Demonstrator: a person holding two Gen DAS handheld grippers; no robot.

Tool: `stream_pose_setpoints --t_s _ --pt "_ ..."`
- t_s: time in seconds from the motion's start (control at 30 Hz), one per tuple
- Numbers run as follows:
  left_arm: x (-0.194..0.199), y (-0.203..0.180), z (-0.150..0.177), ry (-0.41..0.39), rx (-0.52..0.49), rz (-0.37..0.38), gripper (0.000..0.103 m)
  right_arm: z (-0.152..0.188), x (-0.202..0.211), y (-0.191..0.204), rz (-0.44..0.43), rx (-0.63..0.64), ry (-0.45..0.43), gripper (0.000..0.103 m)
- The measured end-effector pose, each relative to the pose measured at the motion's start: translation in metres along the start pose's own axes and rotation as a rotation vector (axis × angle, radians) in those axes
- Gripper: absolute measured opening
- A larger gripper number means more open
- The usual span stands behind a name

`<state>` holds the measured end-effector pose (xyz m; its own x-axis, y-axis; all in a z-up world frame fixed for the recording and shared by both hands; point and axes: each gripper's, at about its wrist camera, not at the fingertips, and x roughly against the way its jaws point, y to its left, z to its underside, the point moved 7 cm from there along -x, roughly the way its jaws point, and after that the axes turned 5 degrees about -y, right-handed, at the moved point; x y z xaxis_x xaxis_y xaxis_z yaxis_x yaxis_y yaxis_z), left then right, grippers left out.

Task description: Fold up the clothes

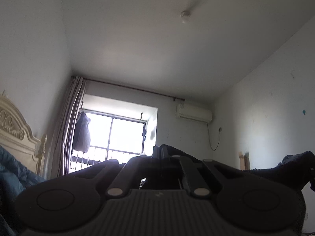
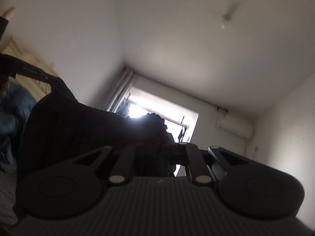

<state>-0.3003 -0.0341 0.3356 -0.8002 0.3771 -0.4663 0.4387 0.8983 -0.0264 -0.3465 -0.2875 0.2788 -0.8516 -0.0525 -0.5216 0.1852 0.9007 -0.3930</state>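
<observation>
Both cameras are tilted up toward the ceiling (image 1: 157,39) and the far window (image 1: 118,135).

Left hand-held gripper (image 1: 160,153): its 2 fingers stand together, and a dark knitted garment (image 1: 177,150) is bunched at their tips. The fabric runs off to the right of the fingers and reappears as a dark fold at the right edge of this view. The jaws are pinched closed on that cloth.

Right hand-held gripper (image 2: 157,145): its jaws are nearly together, clamped on a thick bunch of the same dark knitted garment (image 2: 82,129). From the fingertips the cloth spreads up and to the left as a broad hanging sheet, reaching the left hand-held gripper (image 2: 29,71), which shows at the far left of this view with the cloth's other end at its tip. The garment is thus lifted between the 2 hand-held grippers, clear of the bed.

Surroundings seen from the left hand-held gripper: a cream carved headboard (image 1: 15,131) and blue bedding (image 1: 13,173) to the left; a curtain (image 1: 69,125) beside the window ahead; clothing on a rail (image 1: 82,135) outside the glass; an air conditioner (image 1: 194,113) on the wall ahead and to the right; a ceiling lamp fitting (image 1: 185,16) above.

The fingertips themselves are in shadow against the bright window, so pad contact is not sharply visible.
</observation>
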Motion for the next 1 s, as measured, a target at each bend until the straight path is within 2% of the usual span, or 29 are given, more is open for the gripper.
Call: stream_pose_setpoints --t_s 0.13,0.27,0.37,0.47,0.6,0.7,0.8,0.9,1.0 --pt "0.018 -0.02 -0.028 -0.043 -0.037 0.011 0.002 -0.025 0.021 -0.012 0.01 0.021 -0.07 0.009" --pt "0.022 -0.037 -0.034 -0.054 -0.067 0.016 0.002 -0.025 0.025 -0.02 0.009 0.025 -0.08 0.009" --pt "0.009 -0.038 -0.015 -0.029 -0.086 -0.002 0.003 -0.004 0.016 -0.023 0.0 0.009 -0.042 0.009" --pt "-0.016 -0.034 0.021 0.034 -0.099 -0.037 0.003 0.033 -0.003 -0.019 -0.018 -0.007 0.023 0.009" --pt "-0.063 -0.01 0.087 0.135 -0.114 -0.082 0.003 0.1 -0.05 -0.008 -0.033 0.006 0.13 0.009" --pt "-0.109 0.015 0.151 0.234 -0.119 -0.131 0.003 0.157 -0.094 0.004 -0.047 0.028 0.218 0.009" --pt "-0.153 0.04 0.229 0.334 -0.115 -0.169 0.003 0.232 -0.144 0.025 -0.084 0.066 0.333 0.009" --pt "-0.191 0.064 0.317 0.427 -0.158 -0.189 0.003 0.313 -0.184 0.054 -0.134 0.098 0.458 0.009" --pt "-0.205 0.088 0.419 0.563 -0.152 -0.207 0.003 0.399 -0.211 0.084 -0.188 0.119 0.583 0.009"
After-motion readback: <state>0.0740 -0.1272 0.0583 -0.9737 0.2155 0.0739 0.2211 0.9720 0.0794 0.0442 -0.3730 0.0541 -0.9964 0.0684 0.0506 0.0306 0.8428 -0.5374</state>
